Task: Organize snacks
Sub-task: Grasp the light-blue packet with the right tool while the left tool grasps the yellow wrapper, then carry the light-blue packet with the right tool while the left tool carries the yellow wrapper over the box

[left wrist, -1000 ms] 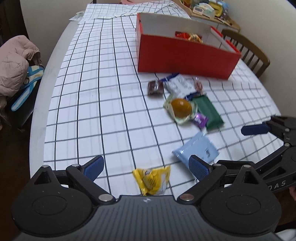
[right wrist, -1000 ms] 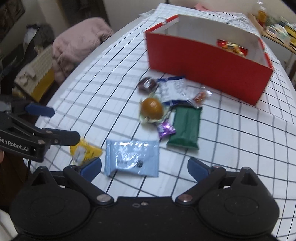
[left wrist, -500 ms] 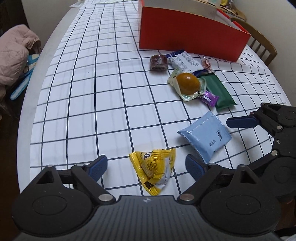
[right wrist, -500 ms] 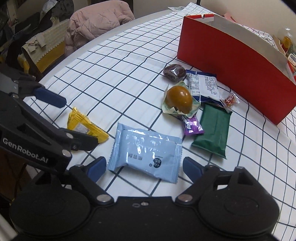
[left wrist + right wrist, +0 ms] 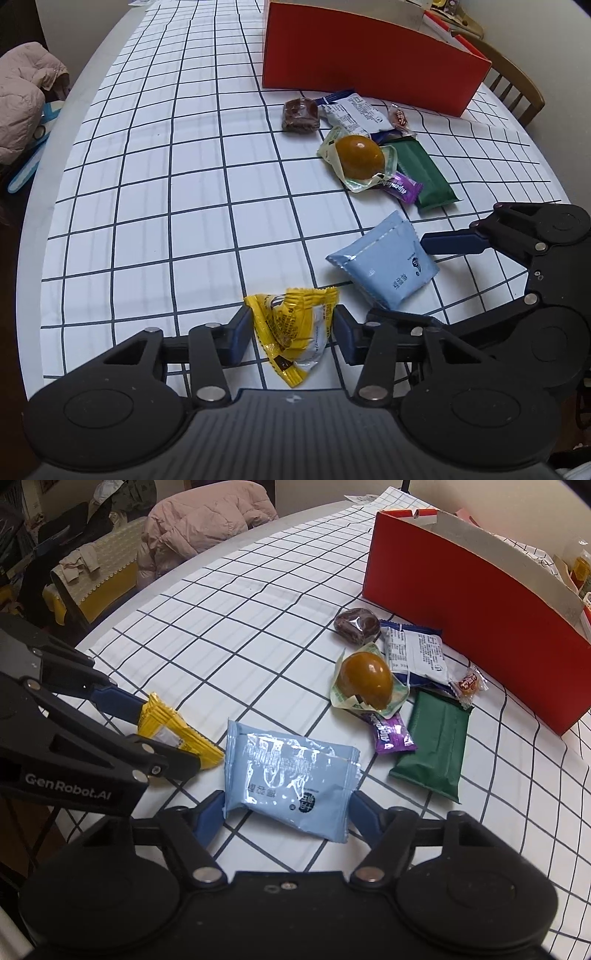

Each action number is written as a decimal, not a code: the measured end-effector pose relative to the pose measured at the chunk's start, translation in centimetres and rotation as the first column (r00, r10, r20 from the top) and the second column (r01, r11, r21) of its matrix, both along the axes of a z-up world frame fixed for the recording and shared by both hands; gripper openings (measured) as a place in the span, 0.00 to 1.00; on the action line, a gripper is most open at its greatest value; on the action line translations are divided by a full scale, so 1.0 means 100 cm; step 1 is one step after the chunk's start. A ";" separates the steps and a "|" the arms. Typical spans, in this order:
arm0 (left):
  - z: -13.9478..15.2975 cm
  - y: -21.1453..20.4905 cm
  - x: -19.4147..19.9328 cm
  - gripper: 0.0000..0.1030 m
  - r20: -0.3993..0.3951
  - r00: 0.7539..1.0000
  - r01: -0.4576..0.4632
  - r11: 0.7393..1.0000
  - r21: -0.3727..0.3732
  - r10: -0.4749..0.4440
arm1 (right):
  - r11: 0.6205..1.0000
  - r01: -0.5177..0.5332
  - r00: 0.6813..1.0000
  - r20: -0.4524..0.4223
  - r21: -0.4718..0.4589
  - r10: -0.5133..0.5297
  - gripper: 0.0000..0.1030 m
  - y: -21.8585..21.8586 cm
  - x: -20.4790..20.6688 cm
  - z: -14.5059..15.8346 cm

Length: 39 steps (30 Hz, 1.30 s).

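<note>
On the checked tablecloth (image 5: 147, 184) a yellow snack packet (image 5: 288, 325) lies between the fingers of my left gripper (image 5: 291, 332). Its jaws are closing and both pads touch the packet's sides. Just to the right lies a light blue packet (image 5: 291, 771) between the fingers of my right gripper (image 5: 288, 812). Those jaws are also closing, with the pads against the packet's two edges. In the right wrist view the left gripper (image 5: 162, 734) stands at the left with the yellow packet (image 5: 166, 727) in it. The red box (image 5: 369, 66) stands at the far side, its inside hidden.
In front of the box lie a brown cake (image 5: 301, 114), a white and blue packet (image 5: 354, 114), an amber egg-shaped snack (image 5: 358, 157), a purple candy (image 5: 400, 186) and a green packet (image 5: 424, 173). A wooden chair (image 5: 517, 88) stands far right, a pink jacket (image 5: 199, 524) beyond the table's left edge.
Both grippers have come down toward the table and narrowed from wide open. The left pads now meet the yellow packet, the right pads the light blue packet.
</note>
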State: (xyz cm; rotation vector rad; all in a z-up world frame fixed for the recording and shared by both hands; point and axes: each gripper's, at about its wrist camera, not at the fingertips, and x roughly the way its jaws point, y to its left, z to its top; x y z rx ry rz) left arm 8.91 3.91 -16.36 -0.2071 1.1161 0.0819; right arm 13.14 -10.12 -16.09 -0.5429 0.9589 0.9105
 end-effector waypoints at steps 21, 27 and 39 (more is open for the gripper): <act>0.018 0.008 -0.001 0.36 0.050 0.999 -0.015 1.000 -0.021 0.016 | 0.978 0.182 0.982 -0.059 0.097 -0.177 0.41 -0.021 0.020 0.024; 0.031 0.013 0.000 0.35 0.089 0.996 -0.014 0.999 -0.039 0.017 | 0.967 0.213 0.977 -0.038 0.139 -0.210 0.41 -0.026 0.022 0.048; 0.086 0.019 0.021 0.35 0.196 0.981 0.005 0.999 -0.051 0.005 | 0.936 0.283 0.956 0.020 0.211 -0.294 0.41 -0.040 0.042 0.108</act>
